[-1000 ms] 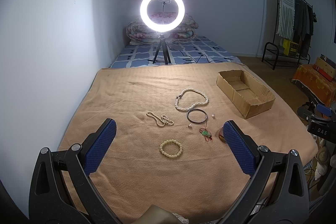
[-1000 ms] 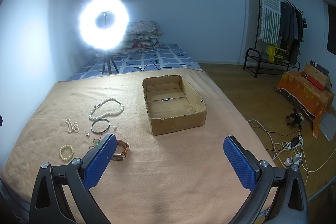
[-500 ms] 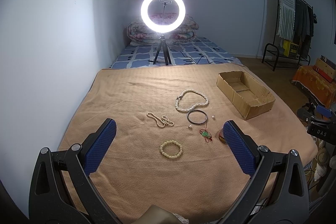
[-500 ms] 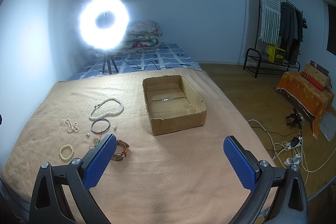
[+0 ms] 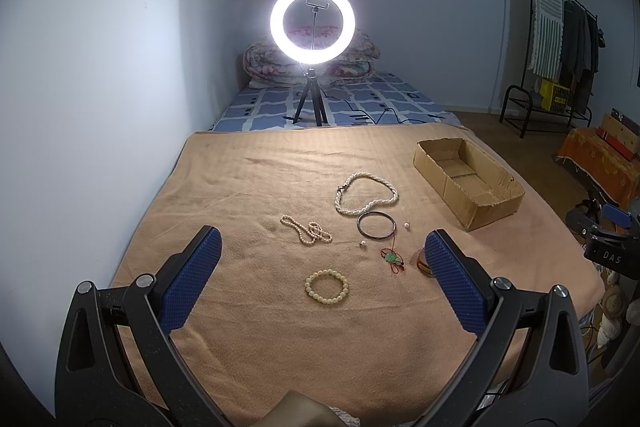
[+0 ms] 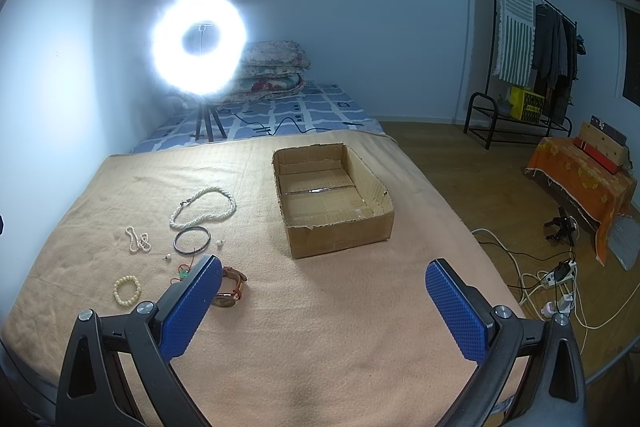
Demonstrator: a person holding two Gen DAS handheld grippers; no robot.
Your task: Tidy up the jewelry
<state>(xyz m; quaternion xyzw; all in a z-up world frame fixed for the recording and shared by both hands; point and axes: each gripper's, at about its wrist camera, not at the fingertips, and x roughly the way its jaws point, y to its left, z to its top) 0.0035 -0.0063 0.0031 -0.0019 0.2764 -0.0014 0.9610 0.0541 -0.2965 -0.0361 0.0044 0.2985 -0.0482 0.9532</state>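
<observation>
Both tools hover wide open, nothing gripped. Ahead of the left gripper [image 5: 322, 255], the beaded bracelet [image 5: 326, 286] lies between its jaws; the twisted pearl necklace [image 5: 366, 194], black bangle [image 5: 376, 225] and thin pearl strand [image 5: 306, 230] sit left of the cardboard box [image 6: 334, 201]. The box's long axis runs away from the right gripper [image 6: 322, 287]; the wristwatch [image 6: 232, 287] touches its left pad. Nothing has shifted since a second ago.

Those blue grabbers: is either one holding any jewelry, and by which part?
Nothing is held. Both the left hand-held gripper and the right hand-held gripper are open and empty.
</observation>
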